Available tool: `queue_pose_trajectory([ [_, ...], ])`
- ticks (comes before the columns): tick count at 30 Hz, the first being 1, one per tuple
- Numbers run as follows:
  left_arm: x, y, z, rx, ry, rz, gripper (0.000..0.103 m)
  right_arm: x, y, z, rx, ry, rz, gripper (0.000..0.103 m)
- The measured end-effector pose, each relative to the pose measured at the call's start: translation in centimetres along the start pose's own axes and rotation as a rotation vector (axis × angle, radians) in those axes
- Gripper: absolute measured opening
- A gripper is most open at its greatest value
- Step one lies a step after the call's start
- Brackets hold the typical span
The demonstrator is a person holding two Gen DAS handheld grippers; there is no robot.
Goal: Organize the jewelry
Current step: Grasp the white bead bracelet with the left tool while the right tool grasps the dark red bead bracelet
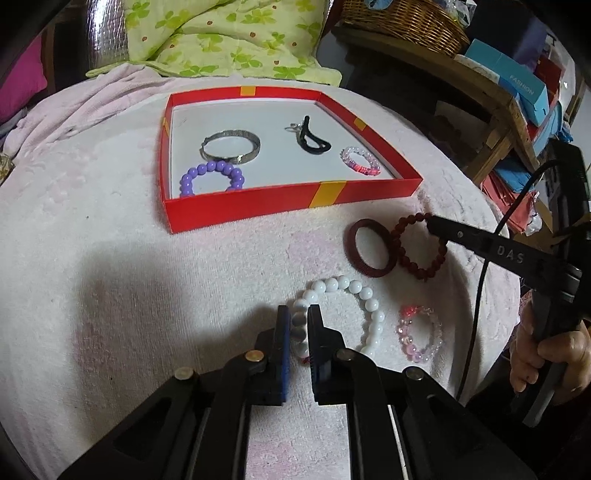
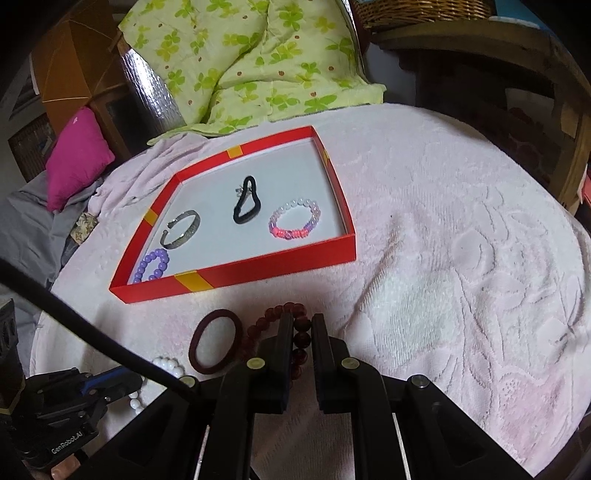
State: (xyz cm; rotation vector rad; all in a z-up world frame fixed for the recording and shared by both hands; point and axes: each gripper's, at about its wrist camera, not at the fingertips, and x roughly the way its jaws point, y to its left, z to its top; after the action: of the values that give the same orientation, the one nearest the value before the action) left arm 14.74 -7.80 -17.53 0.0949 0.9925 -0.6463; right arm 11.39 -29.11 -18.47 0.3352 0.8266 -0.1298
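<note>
A red tray (image 1: 258,206) (image 2: 258,266) lies on the pink towel. It holds a silver bangle (image 1: 231,146), a purple bead bracelet (image 1: 212,179), a black hair tie (image 1: 314,138) and a pink-white bead bracelet (image 1: 360,160). My left gripper (image 1: 298,314) is shut on the white bead bracelet (image 1: 354,291) lying on the towel. My right gripper (image 2: 302,321) (image 1: 430,225) is shut on the dark red bead bracelet (image 1: 421,247) (image 2: 295,314). A maroon ring bangle (image 1: 371,247) (image 2: 216,341) lies beside it. A pale pink bead bracelet (image 1: 419,334) lies to the right.
A green flowered quilt (image 1: 229,37) is bunched behind the tray. A wooden shelf (image 1: 491,103) with a wicker basket (image 1: 402,18) and boxes stands at the right. A magenta cushion (image 2: 79,155) lies at the far left. The pink towel (image 2: 461,258) spreads to the right.
</note>
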Motion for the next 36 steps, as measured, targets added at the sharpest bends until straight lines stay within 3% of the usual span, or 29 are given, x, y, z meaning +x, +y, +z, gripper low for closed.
queue_pose_trajectory([
  [1,-0.2,-0.2,0.1,0.01,-0.012,0.003,0.013,0.1,-0.1,0.0,0.006,0.009,0.002,0.011],
  [2,-0.4,-0.3,0.1,0.016,-0.022,0.005,0.024,0.2,-0.2,0.0,0.01,0.013,0.005,0.011],
  [3,-0.6,-0.3,0.1,0.017,-0.028,0.006,0.043,0.3,-0.3,-0.1,0.015,0.016,0.008,0.011],
  [5,-1.0,-0.6,0.1,0.024,-0.051,-0.001,0.058,0.3,-0.4,-0.1,0.017,0.017,0.009,0.011],
  [9,-1.1,-1.9,-0.2,0.081,-0.056,-0.024,0.069,0.3,-0.5,-0.1,0.023,0.024,0.012,0.011],
  [13,0.5,-2.5,-0.9,0.114,0.005,0.005,0.069,0.4,-0.6,-0.2,0.029,0.031,0.018,0.011],
  [18,1.0,-2.6,-1.4,0.132,0.02,0.036,0.069,0.6,-0.5,-0.2,0.029,0.04,0.018,0.011],
  [20,1.1,-2.7,-1.6,0.138,0.015,0.044,0.066,0.7,-0.5,-0.2,0.033,0.041,0.023,0.011],
  [22,1.1,-2.5,-1.6,0.14,0.015,0.061,0.056,0.7,-0.6,-0.2,0.036,0.042,0.024,0.011],
  [26,0.9,-1.9,-1.5,0.111,0.005,0.071,0.027,0.5,-0.7,-0.2,0.042,0.035,0.025,0.011],
  [30,0.7,-1.0,-1.2,0.063,0.001,0.052,0.01,0.3,-0.8,-0.1,0.049,0.023,0.027,0.011],
  [36,0.4,-0.7,-0.9,0.033,-0.008,0.033,0.01,-0.2,-0.7,-0.1,0.052,0.004,0.035,0.011],
])
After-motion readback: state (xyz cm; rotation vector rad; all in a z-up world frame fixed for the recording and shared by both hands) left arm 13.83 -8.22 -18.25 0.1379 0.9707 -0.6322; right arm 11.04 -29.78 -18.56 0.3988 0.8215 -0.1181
